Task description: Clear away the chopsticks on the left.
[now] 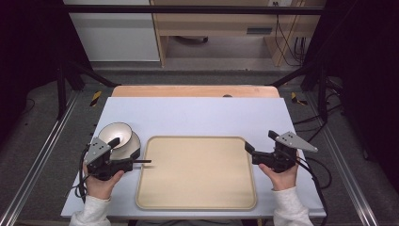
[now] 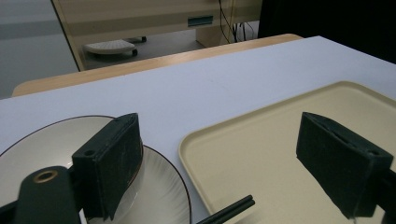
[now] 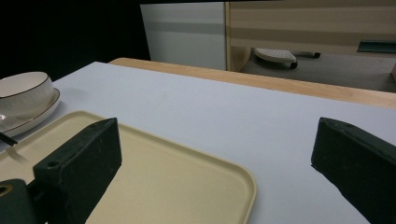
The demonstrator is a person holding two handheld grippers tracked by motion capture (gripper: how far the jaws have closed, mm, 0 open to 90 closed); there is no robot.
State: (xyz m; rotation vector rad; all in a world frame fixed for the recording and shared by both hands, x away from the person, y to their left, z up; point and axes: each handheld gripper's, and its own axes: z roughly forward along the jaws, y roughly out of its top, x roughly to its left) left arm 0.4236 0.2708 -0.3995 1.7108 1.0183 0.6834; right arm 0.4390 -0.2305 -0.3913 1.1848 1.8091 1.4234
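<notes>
Black chopsticks [image 2: 229,212] lie nearest, across the tray [image 1: 196,202] rim beside the bowl [image 1: 115,133]; both left gripper [image 1: 141,162] and right gripper [image 1: 258,142] gape empty, so lower the left squarely over both sticks before pinching.

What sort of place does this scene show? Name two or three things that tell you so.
Probably a lab or recording workspace, not a home: a dark metal frame spans the table, cables trail by bare furniture, and a tray and bowl are laid out.

No legible text, label or number anywhere (plain surfaces).
</notes>
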